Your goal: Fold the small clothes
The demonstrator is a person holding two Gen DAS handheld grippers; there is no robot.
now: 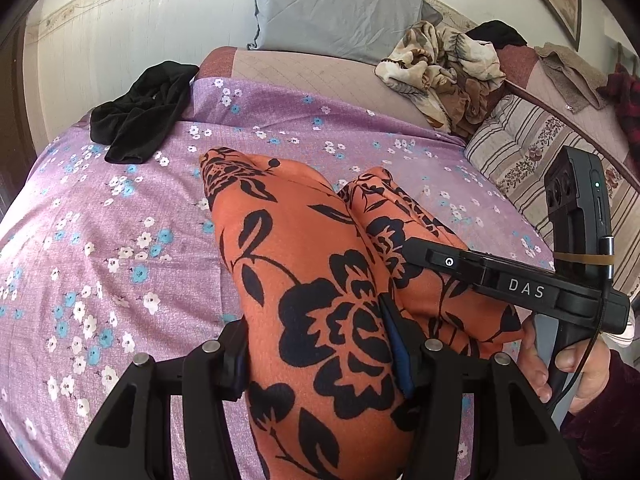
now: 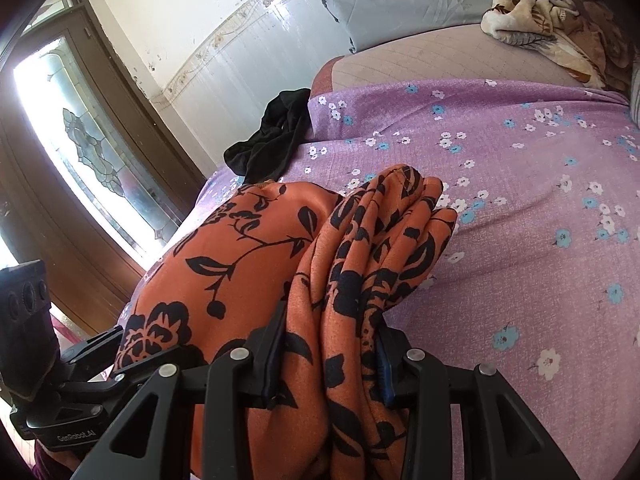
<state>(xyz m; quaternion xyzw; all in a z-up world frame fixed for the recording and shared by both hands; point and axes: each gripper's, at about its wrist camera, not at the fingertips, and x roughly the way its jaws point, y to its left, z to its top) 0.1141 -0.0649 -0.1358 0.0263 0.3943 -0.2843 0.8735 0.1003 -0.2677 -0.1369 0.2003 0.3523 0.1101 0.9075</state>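
Note:
An orange garment with a black flower print (image 1: 304,264) lies bunched on the purple flowered bedsheet (image 1: 120,216). My left gripper (image 1: 320,364) is shut on one thick fold of it. My right gripper (image 2: 330,360) is shut on another bunched fold of the same garment (image 2: 360,264). The right gripper also shows in the left wrist view (image 1: 520,284), close beside the left one, resting over the cloth. The left gripper's body shows at the lower left of the right wrist view (image 2: 68,392). The garment's lower part is hidden under both grippers.
A black garment (image 1: 140,120) lies at the bed's far left edge. A grey pillow (image 1: 336,8) and a beige flowered blanket (image 1: 444,76) sit at the head. A striped quilt (image 1: 532,160) lies at the right. A glass door (image 2: 80,152) stands left of the bed.

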